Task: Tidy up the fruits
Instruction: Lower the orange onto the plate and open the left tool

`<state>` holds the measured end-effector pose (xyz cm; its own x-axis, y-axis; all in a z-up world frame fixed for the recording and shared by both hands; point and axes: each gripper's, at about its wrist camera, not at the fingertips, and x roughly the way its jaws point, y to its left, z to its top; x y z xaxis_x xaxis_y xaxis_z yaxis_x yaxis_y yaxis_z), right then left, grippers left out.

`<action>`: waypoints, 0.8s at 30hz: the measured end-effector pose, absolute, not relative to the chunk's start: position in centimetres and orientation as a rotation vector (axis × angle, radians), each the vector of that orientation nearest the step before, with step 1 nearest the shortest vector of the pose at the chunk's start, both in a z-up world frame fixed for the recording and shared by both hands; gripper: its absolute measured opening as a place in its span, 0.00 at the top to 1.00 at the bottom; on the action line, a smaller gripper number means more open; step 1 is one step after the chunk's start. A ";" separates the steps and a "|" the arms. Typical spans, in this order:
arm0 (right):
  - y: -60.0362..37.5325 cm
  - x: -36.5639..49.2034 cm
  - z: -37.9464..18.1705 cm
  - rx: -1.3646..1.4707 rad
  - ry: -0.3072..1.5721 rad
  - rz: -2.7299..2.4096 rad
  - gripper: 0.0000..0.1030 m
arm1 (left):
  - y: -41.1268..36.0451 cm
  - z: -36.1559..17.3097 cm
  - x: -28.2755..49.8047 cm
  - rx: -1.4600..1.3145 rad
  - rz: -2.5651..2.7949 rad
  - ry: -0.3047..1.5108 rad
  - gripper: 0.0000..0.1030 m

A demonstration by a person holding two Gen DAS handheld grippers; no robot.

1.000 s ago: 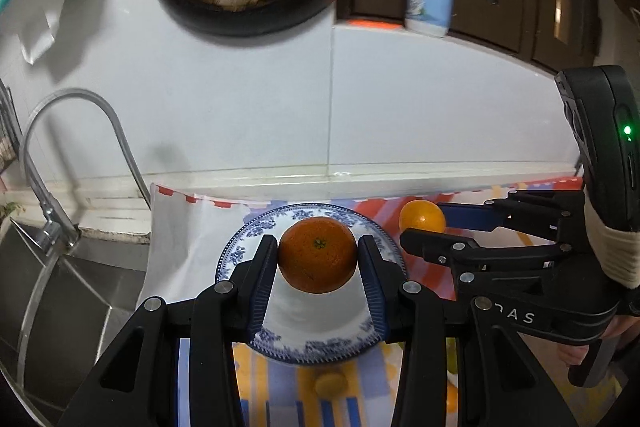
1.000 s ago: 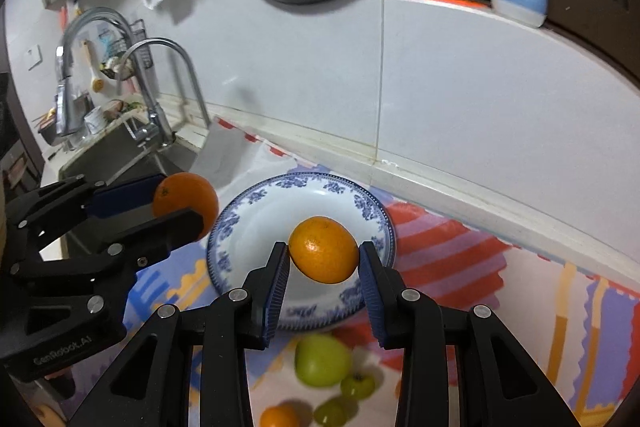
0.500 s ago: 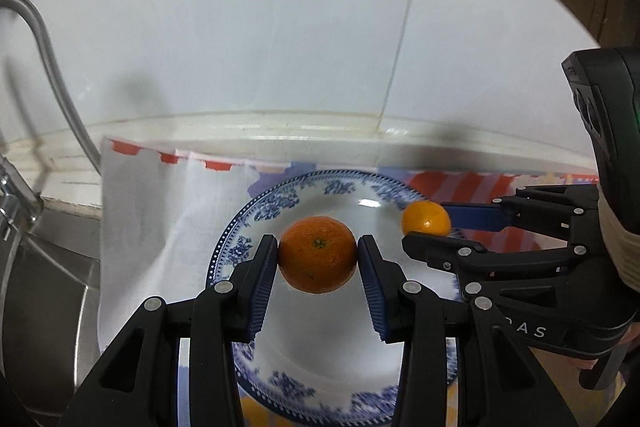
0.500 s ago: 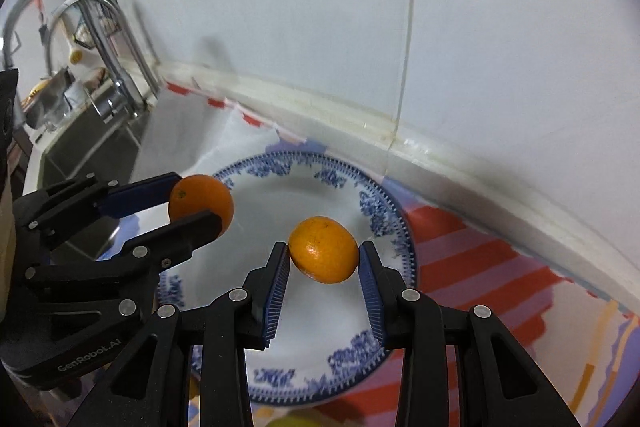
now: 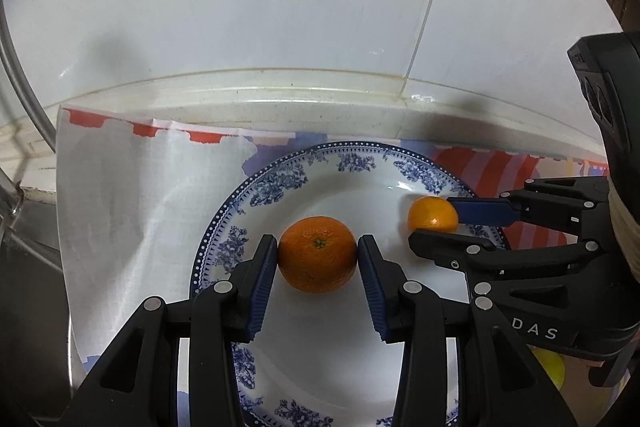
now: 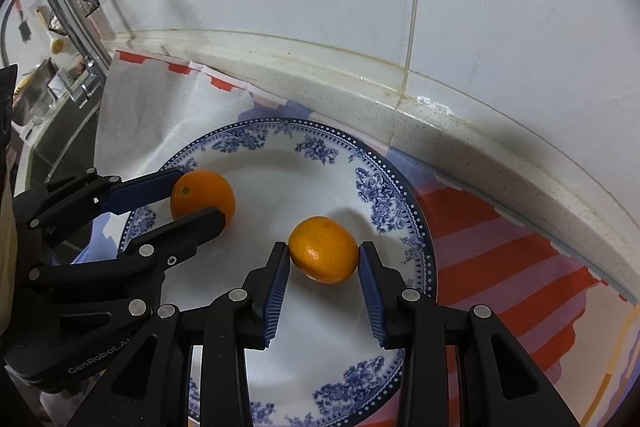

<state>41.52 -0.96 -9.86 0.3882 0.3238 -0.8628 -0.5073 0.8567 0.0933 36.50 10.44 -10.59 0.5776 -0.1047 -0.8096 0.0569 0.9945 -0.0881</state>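
Observation:
A blue-and-white floral plate (image 5: 280,183) (image 6: 384,187) lies on a striped cloth by the wall. My left gripper (image 5: 317,259) is shut on a dark orange mandarin (image 5: 317,254), low over the plate's middle; it also shows in the right wrist view (image 6: 202,195). My right gripper (image 6: 323,261) is shut on a lighter orange mandarin (image 6: 323,249), low over the plate's right part; that fruit also shows in the left wrist view (image 5: 432,214). Whether either fruit touches the plate I cannot tell.
A white tiled wall (image 5: 280,7) and raised ledge (image 6: 440,115) stand close behind the plate. A sink with a curved tap (image 6: 60,11) lies to the left. A yellow-green fruit (image 5: 554,367) peeks out under the right gripper's body.
Both grippers have come down and forward over the plate with their mandarins still held. The plate now fills the lower view; the pan and bottle above have left the frame.

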 end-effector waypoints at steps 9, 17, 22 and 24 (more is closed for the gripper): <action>-1.3 41.4 -9.6 -0.185 1.051 0.533 0.59 | 10.3 -9.2 35.8 -0.049 -0.088 0.921 0.50; -3.4 38.8 -6.2 -0.166 0.940 0.474 0.59 | 10.3 -4.8 31.9 -0.042 -0.042 0.802 0.42; -4.8 35.2 -3.1 -0.177 0.813 0.441 0.59 | 9.1 -1.9 28.4 -0.026 -0.015 0.708 0.34; -5.5 33.6 -2.0 -0.166 0.771 0.437 0.57 | 8.6 -0.9 26.9 -0.023 -0.013 0.669 0.31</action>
<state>33.59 -5.55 -1.98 0.6331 0.3202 -0.7047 -0.4396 0.8981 0.0131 26.87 8.58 -0.87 0.7844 -0.0196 -0.6200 0.0049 0.9997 -0.0255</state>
